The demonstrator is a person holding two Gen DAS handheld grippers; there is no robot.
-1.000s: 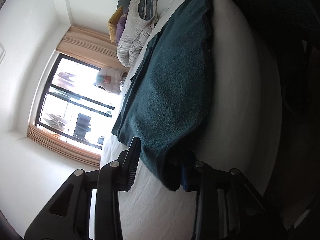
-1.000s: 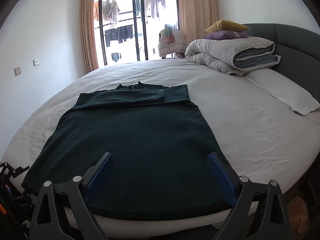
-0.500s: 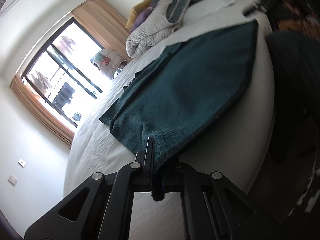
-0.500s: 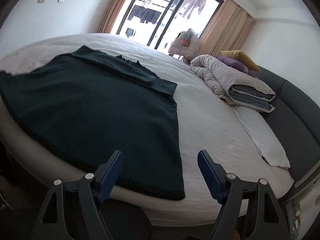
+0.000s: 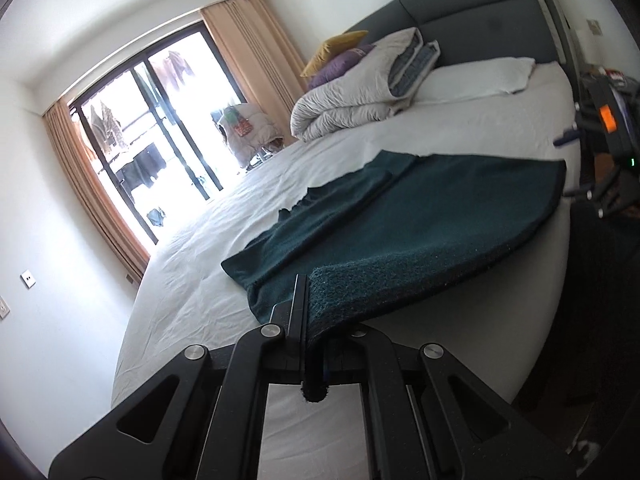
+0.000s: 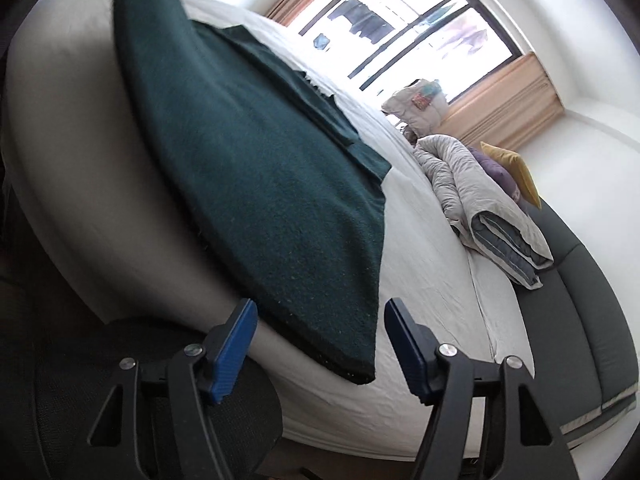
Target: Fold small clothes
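A dark green knitted garment lies spread on the white bed, its near hem hanging over the bed's edge. My left gripper is shut on the garment's near left hem corner and holds it raised off the sheet. In the right wrist view the garment runs away up the bed. My right gripper has its blue pads on either side of the other hem corner. Its jaws are closing and the pads do not touch the cloth. That gripper also shows far right in the left wrist view.
A folded grey duvet, a yellow and a purple cushion and a white pillow sit by the dark headboard. A curtained window is beyond the bed. Something dark and meshed lies below the right gripper.
The left gripper shut on the garment's corner and lifted it, rolling as it rose. The right gripper rolled, sank toward the other hem corner, and its jaws narrowed.
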